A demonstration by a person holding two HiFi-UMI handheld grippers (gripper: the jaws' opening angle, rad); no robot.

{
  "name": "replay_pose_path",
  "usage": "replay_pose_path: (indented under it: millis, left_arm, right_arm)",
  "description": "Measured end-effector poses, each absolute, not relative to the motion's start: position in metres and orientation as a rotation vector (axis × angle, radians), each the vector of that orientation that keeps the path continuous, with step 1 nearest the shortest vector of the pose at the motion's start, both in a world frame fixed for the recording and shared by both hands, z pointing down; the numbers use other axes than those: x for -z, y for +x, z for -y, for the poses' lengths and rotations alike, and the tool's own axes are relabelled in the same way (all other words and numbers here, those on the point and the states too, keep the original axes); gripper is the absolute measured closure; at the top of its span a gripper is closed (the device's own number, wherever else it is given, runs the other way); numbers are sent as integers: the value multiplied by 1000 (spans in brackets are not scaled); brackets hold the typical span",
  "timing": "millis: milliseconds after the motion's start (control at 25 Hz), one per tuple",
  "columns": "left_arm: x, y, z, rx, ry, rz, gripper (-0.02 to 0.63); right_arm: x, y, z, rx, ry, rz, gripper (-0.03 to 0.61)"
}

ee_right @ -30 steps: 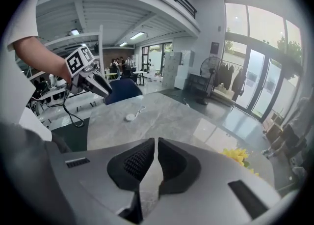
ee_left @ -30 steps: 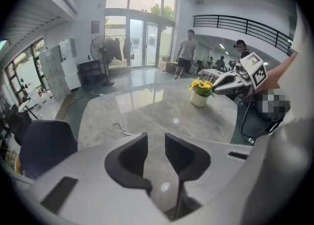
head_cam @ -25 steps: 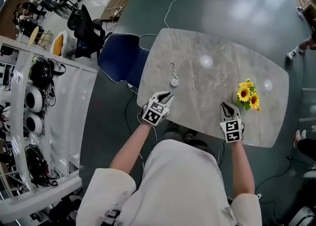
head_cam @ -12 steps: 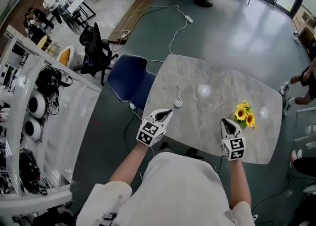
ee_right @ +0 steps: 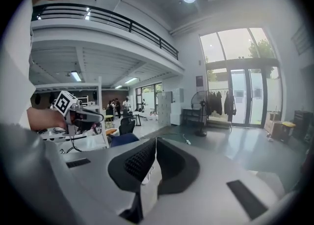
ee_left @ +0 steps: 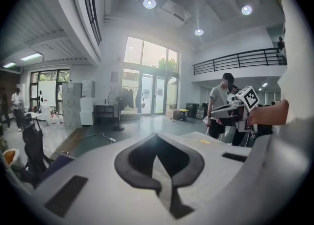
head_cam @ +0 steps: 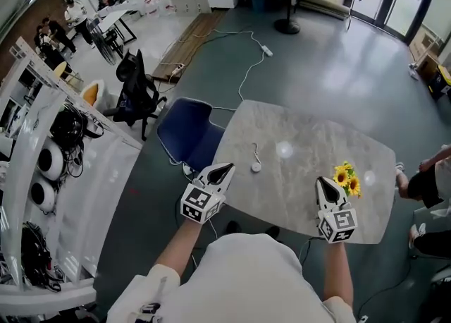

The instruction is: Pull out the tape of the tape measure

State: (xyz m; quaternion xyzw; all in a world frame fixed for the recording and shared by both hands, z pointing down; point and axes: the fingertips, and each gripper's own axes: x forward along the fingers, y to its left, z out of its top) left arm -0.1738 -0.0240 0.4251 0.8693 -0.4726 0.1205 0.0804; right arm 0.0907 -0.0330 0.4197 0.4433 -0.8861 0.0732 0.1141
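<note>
The tape measure (head_cam: 256, 167) is a small white round case on the marble table (head_cam: 303, 145), with a thin strap (head_cam: 253, 149) curling away from it. My left gripper (head_cam: 220, 171) is raised at the table's near left corner, short of the case, shut and empty. My right gripper (head_cam: 324, 187) is held up over the near right part, also shut with nothing in it. Both gripper views look out level across the hall, so the case is hidden there. Black pads meet on the left gripper (ee_left: 157, 143) and on the right gripper (ee_right: 155, 144).
A bunch of sunflowers (head_cam: 347, 177) stands on the table just beyond my right gripper. A blue chair (head_cam: 189, 131) is tucked at the table's left side, with a black office chair (head_cam: 135, 87) further left. A cable (head_cam: 246, 61) trails over the floor behind. A person's leg (head_cam: 423, 186) shows at the right.
Both grippers have lifted up from the table's near edge, and the left one has drifted left and closed. The head view has tilted up to show more floor.
</note>
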Motion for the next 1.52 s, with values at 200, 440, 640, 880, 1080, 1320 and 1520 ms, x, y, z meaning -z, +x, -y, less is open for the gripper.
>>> replay_pose_path:
  millis: [200, 440, 640, 880, 1080, 1320, 1520]
  left_arm:
    - [-400, -179, 26, -307, 2636, 1433, 606]
    - [-390, -182, 28, -291, 2656, 1447, 606]
    - [-393, -184, 23, -292, 2650, 1446, 606]
    - [-399, -182, 22, -291, 2641, 1443, 606]
    - [-400, -182, 23, -279, 2636, 1438, 606]
    - [-403, -178, 26, -280, 2626, 1429, 606]
    - [-407, -177, 27, -289, 2620, 1425, 606]
  right_arm:
    - [-395, 87, 29, -171, 1314, 2619, 545]
    - [-387, 86, 29, -132, 1326, 2609, 545]
    - [-390, 77, 24, -130, 1303, 2611, 548]
    - [-394, 76, 24, -137, 1299, 2614, 548]
    - [-391, 77, 25, -136, 1316, 2611, 548]
    - [-391, 80, 28, -145, 1324, 2608, 548]
    - [-396, 79, 30, -145, 1309, 2608, 548]
